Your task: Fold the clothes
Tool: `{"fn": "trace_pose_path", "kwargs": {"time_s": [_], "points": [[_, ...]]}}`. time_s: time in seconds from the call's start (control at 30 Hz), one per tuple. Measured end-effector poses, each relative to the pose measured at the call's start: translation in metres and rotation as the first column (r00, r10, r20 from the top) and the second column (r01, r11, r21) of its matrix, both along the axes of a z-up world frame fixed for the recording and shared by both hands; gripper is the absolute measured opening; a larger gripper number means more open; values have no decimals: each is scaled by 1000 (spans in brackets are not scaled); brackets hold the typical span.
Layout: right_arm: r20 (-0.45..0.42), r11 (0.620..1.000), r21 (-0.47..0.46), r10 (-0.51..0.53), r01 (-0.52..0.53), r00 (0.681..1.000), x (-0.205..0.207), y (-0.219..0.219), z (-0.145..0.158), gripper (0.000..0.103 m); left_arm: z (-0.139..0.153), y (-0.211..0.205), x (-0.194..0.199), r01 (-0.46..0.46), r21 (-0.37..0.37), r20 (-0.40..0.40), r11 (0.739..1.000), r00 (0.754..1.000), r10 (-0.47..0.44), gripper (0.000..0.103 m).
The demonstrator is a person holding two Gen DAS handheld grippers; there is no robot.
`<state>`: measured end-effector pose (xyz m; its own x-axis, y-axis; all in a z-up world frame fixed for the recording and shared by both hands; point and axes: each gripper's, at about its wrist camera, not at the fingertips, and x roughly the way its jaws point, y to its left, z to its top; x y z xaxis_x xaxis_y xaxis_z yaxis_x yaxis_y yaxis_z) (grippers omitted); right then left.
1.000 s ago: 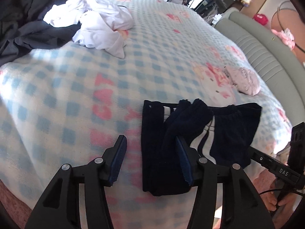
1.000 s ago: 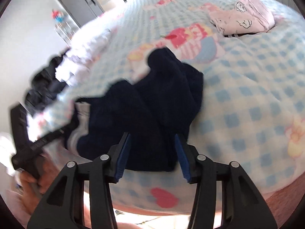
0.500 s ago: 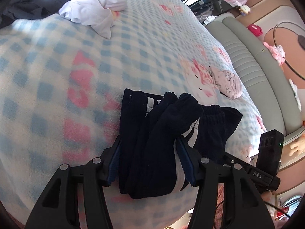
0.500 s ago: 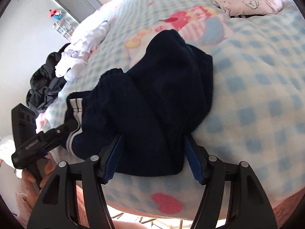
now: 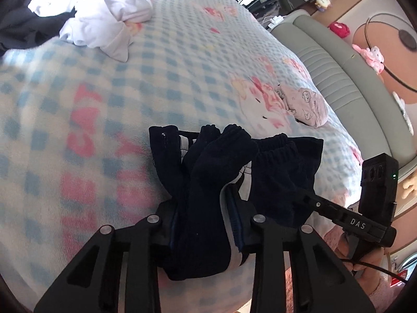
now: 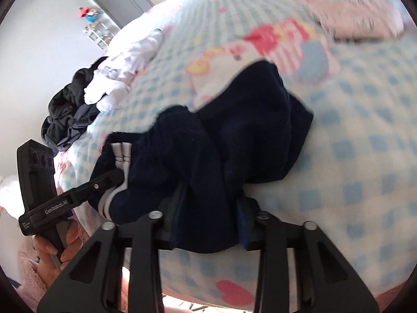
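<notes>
A bunched pair of navy trousers (image 5: 221,172) with white side stripes lies near the bed's front edge on a blue-checked blanket (image 5: 109,99). My left gripper (image 5: 202,224) is shut on the near left end of the trousers, and cloth fills the gap between its fingers. My right gripper (image 6: 208,219) is shut on the near right end of the trousers (image 6: 229,140). Each gripper shows in the other's view: the right gripper (image 5: 307,199) at right, the left gripper (image 6: 114,178) at left, both with tips buried in the cloth.
A heap of white clothes (image 5: 101,23) and dark clothes (image 6: 67,114) lies at the far left of the bed. A folded pink garment (image 5: 305,104) rests at the right, near a grey padded headboard (image 5: 346,73). A hand (image 6: 52,250) holds the left gripper's handle.
Both grippers moved forward onto the navy trousers and went from open to shut on them. The cloth is now bunched up between the fingers.
</notes>
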<state>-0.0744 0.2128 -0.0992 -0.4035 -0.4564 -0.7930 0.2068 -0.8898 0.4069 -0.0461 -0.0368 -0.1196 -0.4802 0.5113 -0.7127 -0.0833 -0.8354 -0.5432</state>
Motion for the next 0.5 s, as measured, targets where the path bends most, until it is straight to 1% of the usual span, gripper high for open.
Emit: {"fn": "trace_pose_path", "kwargs": {"time_s": [0.03, 0.1, 0.17, 0.23, 0.3, 0.37, 0.43, 0.47, 0.5], "points": [[-18, 1000, -4, 12, -12, 1000, 2, -1, 8, 23, 5, 2, 3, -1, -7, -12, 1000, 1000, 1, 27], [-61, 999, -28, 24, -26, 998, 4, 2, 27, 22, 19, 6, 4, 8, -19, -46, 1000, 999, -9, 23], [-53, 999, -36, 5, -7, 999, 4, 13, 28, 22, 35, 19, 4, 27, -25, -82, 999, 996, -29, 22], [-43, 999, -42, -15, 13, 999, 5, 23, 28, 22, 48, 25, 2, 55, -8, -107, 998, 993, -55, 22], [-32, 998, -49, -34, 33, 999, 6, 34, 28, 22, 60, 41, -7, 96, -7, -137, 995, 986, -96, 22], [-22, 997, -56, -54, 53, 998, 7, 45, 28, 22, 66, 62, -18, 134, -41, -155, 990, 978, -139, 22], [-11, 995, -62, -74, 73, 997, 8, 55, 27, 23, 66, 74, -25, 140, -125, -130, 982, 979, -157, 22], [-6, 994, -65, -84, 83, 996, 8, 61, 27, 24, 62, 70, -26, 125, -131, -114, 983, 983, -141, 22], [-1, 993, -68, -93, 93, 996, 8, 66, 27, 30, 59, 67, -27, 111, -138, -98, 984, 987, -125, 22]]}}
